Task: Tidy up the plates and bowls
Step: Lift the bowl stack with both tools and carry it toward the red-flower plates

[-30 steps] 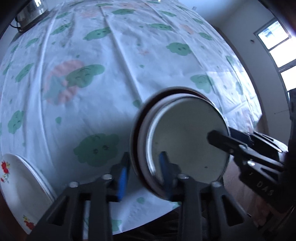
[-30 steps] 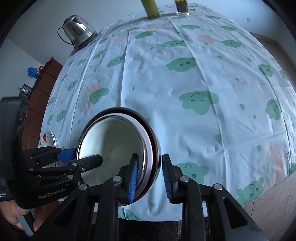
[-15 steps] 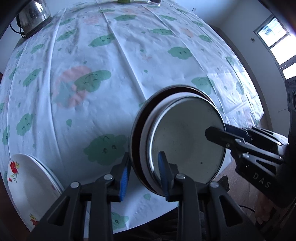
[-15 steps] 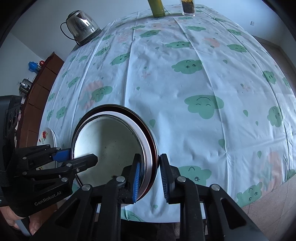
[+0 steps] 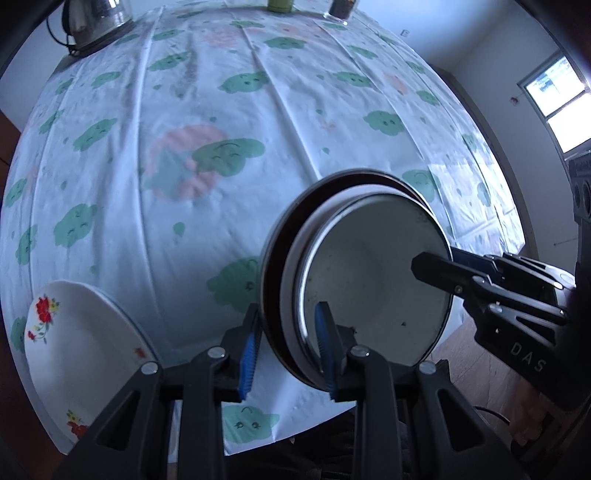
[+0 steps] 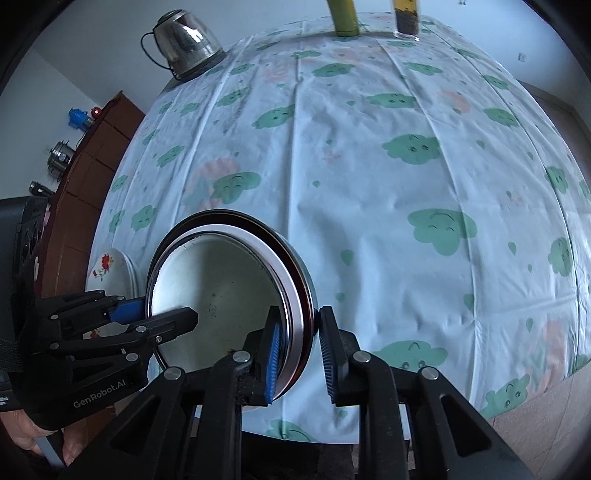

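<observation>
While the stack of bowls (image 5: 369, 280) is carried between both tools, it sits clear of the counter (image 6: 369, 184) at that counter's near edge, with its open side turned toward the cameras. The stack appears to consist of a steel bowl nested in a white one, inside a dark-rimmed outer bowl; the exact count cannot be confirmed.

The left gripper (image 5: 290, 347) has its jaws clamped across the rim on one side: one blue pad (image 5: 249, 350) bears on the outer wall and the other on the inner face. The right gripper (image 6: 301, 354) grips the opposite side of the rim in the same manner, though its jaws have just been closing further on the stack. The right jaw's outer pad looks to stand very slightly off the steel wall, so contact there cannot be fully confirmed. Opposed two-point clamping is probably used because a nested stack held from one side would tip or let the inner bowls slide.

To the left of the stack, a pile of white plates with red flowers (image 5: 85, 350) rests at the counter's near left corner. Beyond the stack, across the cloud-print cloth, a kettle (image 6: 184, 40) stands at the far left, with a green cylinder (image 6: 343, 16) and a glass (image 6: 406, 18) along the far edge.

Judged from this layout, the stack is in transit toward a place beside the plates.
</observation>
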`<action>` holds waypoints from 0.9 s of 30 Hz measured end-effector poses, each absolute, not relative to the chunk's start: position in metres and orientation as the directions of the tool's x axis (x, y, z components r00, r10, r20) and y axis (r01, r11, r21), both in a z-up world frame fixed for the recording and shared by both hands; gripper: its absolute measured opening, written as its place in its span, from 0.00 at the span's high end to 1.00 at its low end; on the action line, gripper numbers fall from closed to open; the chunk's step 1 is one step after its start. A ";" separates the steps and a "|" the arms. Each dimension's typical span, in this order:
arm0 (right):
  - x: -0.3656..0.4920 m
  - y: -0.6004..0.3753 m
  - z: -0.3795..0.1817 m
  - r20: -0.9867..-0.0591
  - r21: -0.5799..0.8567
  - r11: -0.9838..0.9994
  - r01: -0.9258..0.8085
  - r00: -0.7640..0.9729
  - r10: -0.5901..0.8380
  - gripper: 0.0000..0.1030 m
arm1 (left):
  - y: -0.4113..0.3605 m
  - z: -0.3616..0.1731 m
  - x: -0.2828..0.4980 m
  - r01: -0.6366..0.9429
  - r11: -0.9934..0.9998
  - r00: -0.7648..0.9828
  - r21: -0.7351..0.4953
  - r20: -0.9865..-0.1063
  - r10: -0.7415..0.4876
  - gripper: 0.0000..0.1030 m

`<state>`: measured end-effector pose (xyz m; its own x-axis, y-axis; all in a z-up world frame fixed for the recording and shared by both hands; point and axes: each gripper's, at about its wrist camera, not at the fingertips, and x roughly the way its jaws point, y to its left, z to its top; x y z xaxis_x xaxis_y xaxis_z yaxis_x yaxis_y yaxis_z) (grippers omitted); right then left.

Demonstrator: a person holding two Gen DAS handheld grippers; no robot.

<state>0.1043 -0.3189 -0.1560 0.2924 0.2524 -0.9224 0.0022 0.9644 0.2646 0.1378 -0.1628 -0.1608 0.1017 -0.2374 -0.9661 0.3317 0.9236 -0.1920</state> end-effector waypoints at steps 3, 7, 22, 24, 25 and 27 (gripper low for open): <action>0.108 -0.310 -0.152 -0.922 0.263 0.965 -0.021 0.289 0.257 0.79 | -0.156 -0.155 0.138 0.326 0.929 0.131 -0.173 -0.965 -0.226 0.74; 0.114 -0.298 -0.149 -0.923 0.257 0.965 -0.054 0.282 0.262 0.79 | -0.145 -0.151 0.139 0.305 0.937 0.146 -0.171 -0.964 -0.223 0.75; 0.119 -0.276 -0.137 -0.922 0.244 0.962 -0.124 0.277 0.270 0.79 | -0.125 -0.137 0.135 0.254 0.953 0.186 -0.166 -0.959 -0.216 0.75; 0.119 -0.275 -0.136 -0.921 0.244 0.961 -0.129 0.278 0.271 0.79 | -0.123 -0.135 0.133 0.250 0.954 0.191 -0.164 -0.958 -0.215 0.75; 0.119 -0.273 -0.135 -0.921 0.243 0.961 -0.134 0.279 0.272 0.79 | -0.122 -0.134 0.133 0.247 0.955 0.193 -0.165 -0.957 -0.215 0.75; 0.118 -0.271 -0.133 -0.921 0.243 0.960 -0.139 0.279 0.273 0.79 | -0.119 -0.132 0.131 0.243 0.957 0.202 -0.161 -0.956 -0.212 0.75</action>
<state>0.1181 -0.2714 -0.1333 0.2790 0.2735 -0.9205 -0.1389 0.9600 0.2431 0.1310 -0.1192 -0.1316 0.2016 -0.2121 -0.9562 0.2427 0.9566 -0.1610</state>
